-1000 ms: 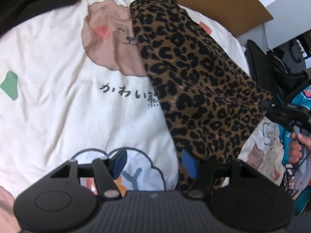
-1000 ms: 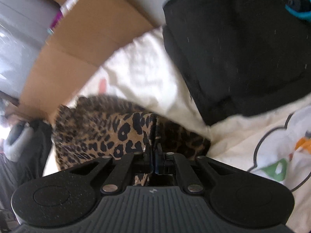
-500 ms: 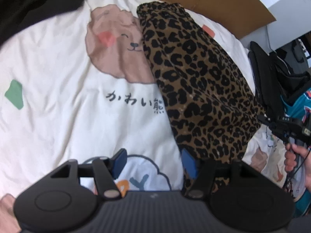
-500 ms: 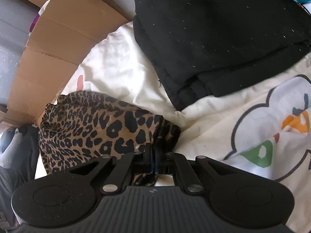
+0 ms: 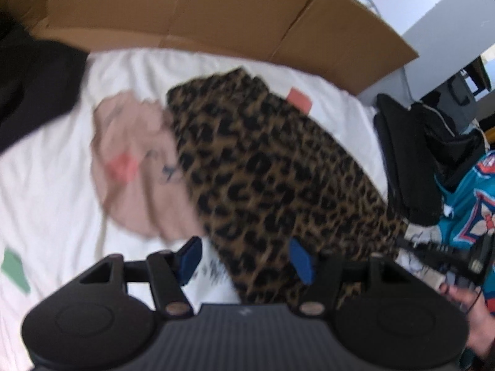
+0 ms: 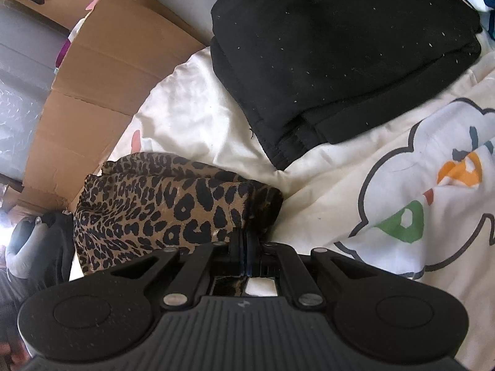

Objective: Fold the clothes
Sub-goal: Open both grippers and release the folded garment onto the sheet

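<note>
A leopard-print garment (image 5: 278, 167) lies stretched across a white bedspread (image 5: 55, 185) printed with a pink bear (image 5: 133, 167) and cartoon clouds. The right gripper (image 6: 246, 241) has its 2 fingers pressed together, pinching a bunched corner of the garment just above the bedspread. The left gripper (image 5: 244, 255) hovers over the garment's near end, its 2 blue-padded fingers (image 5: 300, 259) spread apart with nothing between them; that view is blurred. A folded black garment (image 6: 340, 49) sits on the bedspread beyond the leopard print, well apart from it. Flattened cardboard (image 5: 191, 9) stands along the bed's far edge. A hand (image 5: 470, 312) shows at the left view's lower right.
</note>
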The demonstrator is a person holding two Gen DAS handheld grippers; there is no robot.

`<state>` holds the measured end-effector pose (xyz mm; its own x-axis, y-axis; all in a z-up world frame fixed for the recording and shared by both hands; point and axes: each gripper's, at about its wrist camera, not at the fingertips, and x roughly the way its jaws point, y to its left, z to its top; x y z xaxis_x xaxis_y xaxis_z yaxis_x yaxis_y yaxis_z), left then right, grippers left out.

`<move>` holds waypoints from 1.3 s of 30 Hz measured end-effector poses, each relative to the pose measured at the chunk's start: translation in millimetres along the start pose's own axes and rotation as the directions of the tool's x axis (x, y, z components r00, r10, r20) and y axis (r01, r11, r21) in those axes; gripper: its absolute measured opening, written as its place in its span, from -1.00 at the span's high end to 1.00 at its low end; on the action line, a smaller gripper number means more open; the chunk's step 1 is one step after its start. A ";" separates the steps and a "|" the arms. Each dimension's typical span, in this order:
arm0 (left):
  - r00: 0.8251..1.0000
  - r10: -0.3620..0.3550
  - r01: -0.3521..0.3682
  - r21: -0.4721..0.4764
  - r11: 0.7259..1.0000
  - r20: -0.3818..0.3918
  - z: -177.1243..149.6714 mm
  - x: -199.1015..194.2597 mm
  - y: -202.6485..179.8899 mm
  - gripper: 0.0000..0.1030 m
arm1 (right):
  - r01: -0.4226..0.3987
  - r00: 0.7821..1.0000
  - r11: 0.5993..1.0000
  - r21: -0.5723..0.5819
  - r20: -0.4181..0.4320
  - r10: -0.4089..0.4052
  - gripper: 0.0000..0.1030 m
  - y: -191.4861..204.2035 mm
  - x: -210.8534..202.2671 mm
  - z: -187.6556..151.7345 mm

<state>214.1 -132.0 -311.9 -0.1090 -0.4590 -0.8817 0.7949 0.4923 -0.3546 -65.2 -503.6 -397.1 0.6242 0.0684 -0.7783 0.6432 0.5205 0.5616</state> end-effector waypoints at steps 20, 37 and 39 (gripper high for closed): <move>0.994 0.108 -0.108 -0.005 0.994 -0.020 141.6 24.8 -63.2 -0.27 | 0.025 0.999 0.992 -0.121 0.028 -0.021 0.46 39.3 -73.5 38.0; 0.979 0.203 -0.204 -0.180 0.962 -0.025 197.9 44.0 -87.9 -0.14 | 0.023 0.996 0.971 -0.239 0.094 0.000 0.23 96.4 -78.9 54.9; 0.978 0.204 -0.207 -0.178 0.962 -0.035 196.6 50.0 -86.6 -0.13 | 0.016 0.996 0.965 -0.260 0.091 0.008 0.21 95.1 -71.5 49.8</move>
<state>257.2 -342.9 -264.0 0.0347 -0.3222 -0.9460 0.6812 0.7002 -0.2135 -26.5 -501.4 -274.0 0.6673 -0.0056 -0.7448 0.5157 0.7250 0.4566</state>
